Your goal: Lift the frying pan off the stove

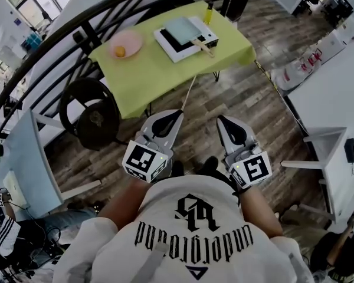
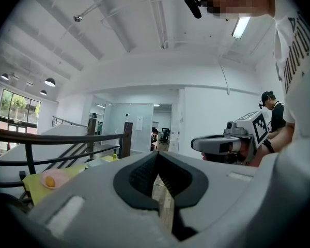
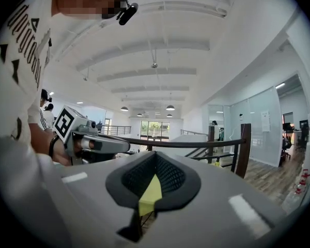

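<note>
When the scene is looked at from the head view, the left gripper point(image 1: 177, 115) and the right gripper point(image 1: 223, 121) are held side by side, and both pairs of jaws are pressed together with nothing in them. Well ahead of the jaws, a table point(image 1: 159, 78) with a green cloth is seen. The frying pan point(image 1: 182, 30) is set on the white stove point(image 1: 168, 47) there, well apart from both pairs of jaws, and its wooden handle is pointed back toward the grippers. A pink plate point(image 1: 130, 39) with an orange fruit point(image 1: 120, 51) on it is placed ahead of the left jaws, left of the stove. A yellow bottle point(image 1: 208, 15) is stood past the stove. In the left gripper view, the jaws are seen closed tight, the plate is found ahead and to their left, and the right gripper is seen to their right. In the right gripper view, the jaws are closed tight too. A bit of green cloth is seen through the small gap under them, the left gripper is seen to their left, and a dark railing point(image 3: 196, 142) is seen ahead.
</note>
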A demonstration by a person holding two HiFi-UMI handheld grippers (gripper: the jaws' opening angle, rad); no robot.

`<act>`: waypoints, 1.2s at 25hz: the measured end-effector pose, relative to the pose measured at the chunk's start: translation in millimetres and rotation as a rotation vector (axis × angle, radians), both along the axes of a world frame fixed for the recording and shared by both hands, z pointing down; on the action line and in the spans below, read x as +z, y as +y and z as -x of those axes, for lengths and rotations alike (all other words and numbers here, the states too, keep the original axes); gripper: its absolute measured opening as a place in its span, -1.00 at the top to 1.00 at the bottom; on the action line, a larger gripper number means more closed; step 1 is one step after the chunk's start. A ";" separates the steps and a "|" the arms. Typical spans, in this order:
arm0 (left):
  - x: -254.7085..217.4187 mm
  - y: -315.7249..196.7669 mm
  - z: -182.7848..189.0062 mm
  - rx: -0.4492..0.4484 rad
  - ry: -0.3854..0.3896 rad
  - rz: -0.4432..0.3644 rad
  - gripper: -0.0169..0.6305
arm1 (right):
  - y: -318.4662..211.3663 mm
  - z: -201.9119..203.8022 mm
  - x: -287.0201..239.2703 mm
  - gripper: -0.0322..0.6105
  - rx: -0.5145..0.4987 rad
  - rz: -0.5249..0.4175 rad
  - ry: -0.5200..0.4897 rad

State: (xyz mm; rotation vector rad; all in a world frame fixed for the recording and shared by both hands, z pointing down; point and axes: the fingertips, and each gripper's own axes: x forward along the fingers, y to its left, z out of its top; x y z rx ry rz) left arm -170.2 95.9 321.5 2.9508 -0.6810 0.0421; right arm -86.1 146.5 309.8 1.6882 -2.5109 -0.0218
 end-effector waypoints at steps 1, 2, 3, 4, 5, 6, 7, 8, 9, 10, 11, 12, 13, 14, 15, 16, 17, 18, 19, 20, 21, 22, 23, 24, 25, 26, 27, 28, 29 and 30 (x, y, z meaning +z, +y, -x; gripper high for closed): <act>0.8 -5.4 -0.1 0.001 0.000 0.002 0.93 | -5.6 -0.6 0.3 0.89 0.000 0.001 0.003; 1.3 -10.1 -0.5 0.002 0.000 0.003 0.93 | -11.1 -2.0 0.3 0.89 0.000 0.002 0.004; 1.7 -14.0 -1.3 0.003 -0.001 0.004 0.93 | -16.2 -4.0 0.2 0.89 0.001 0.003 0.002; 2.1 -17.4 -2.1 0.003 -0.003 0.003 0.93 | -21.0 -6.4 0.0 0.89 0.001 0.002 0.000; 2.4 -20.8 -2.9 0.002 -0.005 0.002 0.93 | -25.9 -9.0 -0.1 0.89 0.002 0.002 -0.002; 2.7 -24.7 -3.8 0.000 -0.007 0.001 0.93 | -31.2 -11.8 0.0 0.89 0.001 0.001 -0.006; 3.3 -29.3 -4.8 -0.005 -0.008 0.001 0.93 | -37.0 -14.7 0.5 0.89 -0.001 0.000 -0.010; 4.1 -34.7 -5.8 -0.012 -0.010 0.000 0.93 | -43.2 -17.6 1.4 0.89 -0.004 0.000 -0.013; 5.3 -40.5 -7.1 -0.021 -0.012 -0.001 0.93 | -49.6 -20.7 3.0 0.89 -0.009 -0.001 -0.016; 7.1 -46.9 -8.9 -0.031 -0.015 -0.001 0.93 | -56.3 -24.1 5.1 0.89 -0.016 -0.001 -0.017; 9.4 -53.4 -11.5 -0.040 -0.018 -0.002 0.93 | -63.3 -28.1 7.5 0.89 -0.023 -0.001 -0.019; 12.3 -59.6 -14.8 -0.049 -0.024 -0.002 0.93 | -70.2 -32.5 10.1 0.89 -0.030 0.002 -0.022; 15.8 -65.1 -18.6 -0.055 -0.032 0.001 0.93 | -76.8 -37.0 12.5 0.89 -0.036 0.006 -0.026; 19.4 -70.1 -22.9 -0.061 -0.039 0.006 0.93 | -83.0 -41.9 14.3 0.89 -0.043 0.010 -0.030; 22.4 -75.3 -28.0 -0.066 -0.045 0.011 0.93 | -89.5 -47.4 15.1 0.89 -0.049 0.012 -0.033; 24.4 -81.5 -33.8 -0.072 -0.049 0.015 0.93 | -96.8 -53.6 15.5 0.89 -0.056 0.013 -0.035; 25.7 -88.7 -40.3 -0.078 -0.050 0.019 0.93 | -104.8 -60.5 15.8 0.89 -0.063 0.014 -0.037; 26.9 -96.5 -47.2 -0.086 -0.052 0.022 0.93 | -113.2 -67.7 16.6 0.89 -0.070 0.016 -0.040; 28.2 -104.2 -54.8 -0.094 -0.053 0.027 0.93 | -121.4 -75.2 17.8 0.89 -0.078 0.019 -0.042; 29.5 -111.7 -63.2 -0.101 -0.053 0.032 0.93 | -129.3 -83.4 19.1 0.89 -0.086 0.023 -0.044; 30.4 -119.0 -72.3 -0.106 -0.052 0.038 0.93 | -137.4 -92.2 20.2 0.89 -0.094 0.027 -0.045; 30.8 -126.4 -81.9 -0.111 -0.050 0.044 0.93 | -145.9 -101.7 20.8 0.89 -0.101 0.031 -0.046; 30.7 -134.0 -91.7 -0.116 -0.048 0.048 0.93 | -154.7 -111.8 21.1 0.89 -0.108 0.035 -0.049; 30.4 -141.6 -101.4 -0.122 -0.047 0.052 0.93 | -163.4 -122.1 21.2 0.89 -0.116 0.038 -0.052; 30.3 -149.0 -110.9 -0.129 -0.048 0.056 0.93 | -171.6 -132.6 21.6 0.89 -0.124 0.041 -0.055; 30.8 -156.3 -120.5 -0.138 -0.051 0.059 0.93 | -179.4 -143.1 22.3 0.89 -0.133 0.046 -0.059; 31.8 -163.4 -130.4 -0.147 -0.059 0.061 0.93 | -186.8 -153.7 23.5 0.89 -0.143 0.052 -0.061; 33.4 -170.2 -140.6 -0.155 -0.068 0.062 0.93 | -193.9 -164.3 24.9 0.89 -0.154 0.058 -0.063; 35.2 -176.5 -150.8 -0.164 -0.077 0.063 0.93 | -200.9 -174.6 26.4 0.89 -0.166 0.063 -0.064; 37.0 -182.3 -160.7 -0.174 -0.084 0.065 0.93 | -207.7 -184.7 27.8 0.89 -0.178 0.068 -0.065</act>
